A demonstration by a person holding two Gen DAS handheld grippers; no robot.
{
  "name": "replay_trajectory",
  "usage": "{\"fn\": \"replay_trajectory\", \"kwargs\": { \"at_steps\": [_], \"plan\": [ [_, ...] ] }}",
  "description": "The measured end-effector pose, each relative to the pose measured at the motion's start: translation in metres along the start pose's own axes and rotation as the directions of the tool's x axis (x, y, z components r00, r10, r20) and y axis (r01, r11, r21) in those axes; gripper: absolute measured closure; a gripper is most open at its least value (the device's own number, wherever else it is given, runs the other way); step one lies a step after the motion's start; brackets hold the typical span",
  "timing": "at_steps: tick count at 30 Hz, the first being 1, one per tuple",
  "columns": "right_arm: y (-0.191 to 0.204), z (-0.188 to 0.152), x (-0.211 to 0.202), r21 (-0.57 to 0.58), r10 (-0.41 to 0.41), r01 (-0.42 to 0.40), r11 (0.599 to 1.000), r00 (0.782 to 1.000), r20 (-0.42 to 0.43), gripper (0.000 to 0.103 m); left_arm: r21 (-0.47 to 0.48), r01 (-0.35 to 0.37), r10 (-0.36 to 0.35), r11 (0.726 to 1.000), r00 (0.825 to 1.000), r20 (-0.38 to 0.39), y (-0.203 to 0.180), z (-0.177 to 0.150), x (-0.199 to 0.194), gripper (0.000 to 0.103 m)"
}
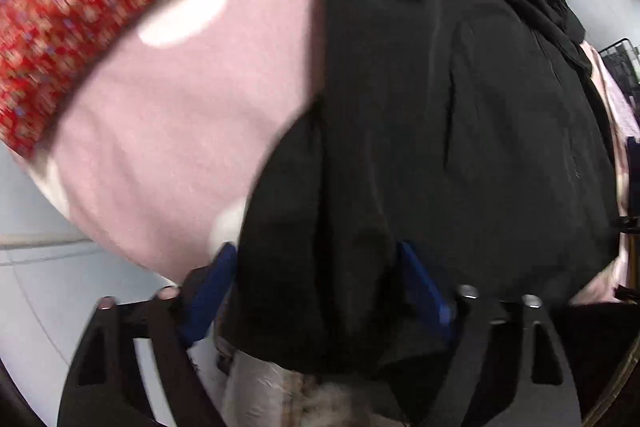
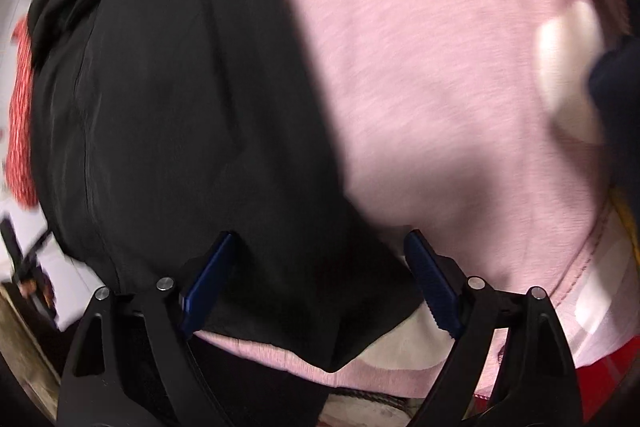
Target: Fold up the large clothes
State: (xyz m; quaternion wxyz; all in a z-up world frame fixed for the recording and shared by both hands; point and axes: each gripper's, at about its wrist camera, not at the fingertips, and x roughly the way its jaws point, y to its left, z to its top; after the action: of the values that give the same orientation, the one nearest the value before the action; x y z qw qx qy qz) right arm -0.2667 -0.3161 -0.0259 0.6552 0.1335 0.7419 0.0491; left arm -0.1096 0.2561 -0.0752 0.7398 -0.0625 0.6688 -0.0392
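Observation:
A large black garment (image 1: 440,107) lies spread over a pink cloth with white dots (image 1: 180,131). In the left wrist view, my left gripper (image 1: 316,267) has its blue fingers (image 1: 424,279) wide apart, with a bunched edge of the black garment lying between them. In the right wrist view, the same black garment (image 2: 168,107) covers the left half and the pink cloth (image 2: 440,67) the right. My right gripper (image 2: 320,259) is also spread wide, with a corner of the black garment between its blue fingers (image 2: 430,279). Neither pair of fingers presses the cloth.
A red patterned fabric (image 1: 80,19) runs along the far edge of the pink cloth, and shows in the right wrist view (image 2: 22,115) at the left. A dark object (image 2: 616,107) sits at the right edge. Pale floor (image 1: 40,267) lies to the left.

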Motion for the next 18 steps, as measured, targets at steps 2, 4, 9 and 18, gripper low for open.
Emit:
{"fn": "replay_trajectory", "kwargs": {
  "at_steps": [2,4,9,18],
  "plan": [
    [0.011,-0.014,0.003,-0.085,-0.032,0.029,0.996,0.999,-0.03,0.04,0.013,0.017,-0.017,1.0,1.0,-0.013,-0.002,-0.001,0.0,0.042],
    [0.014,-0.03,0.003,-0.126,0.013,-0.022,0.992,0.997,-0.078,0.062,0.019,0.061,-0.06,0.998,0.998,-0.032,0.0,-0.004,-0.001,0.059],
    [0.008,-0.066,0.004,-0.12,0.113,-0.134,0.984,0.98,-0.164,0.071,0.027,0.149,-0.147,0.989,0.987,-0.06,0.012,-0.015,-0.01,0.087],
    [0.017,-0.081,0.008,-0.116,0.07,-0.085,0.99,0.989,-0.132,0.042,0.079,-0.001,0.008,0.997,0.997,-0.081,0.001,-0.012,0.005,0.016]
  ]
}}
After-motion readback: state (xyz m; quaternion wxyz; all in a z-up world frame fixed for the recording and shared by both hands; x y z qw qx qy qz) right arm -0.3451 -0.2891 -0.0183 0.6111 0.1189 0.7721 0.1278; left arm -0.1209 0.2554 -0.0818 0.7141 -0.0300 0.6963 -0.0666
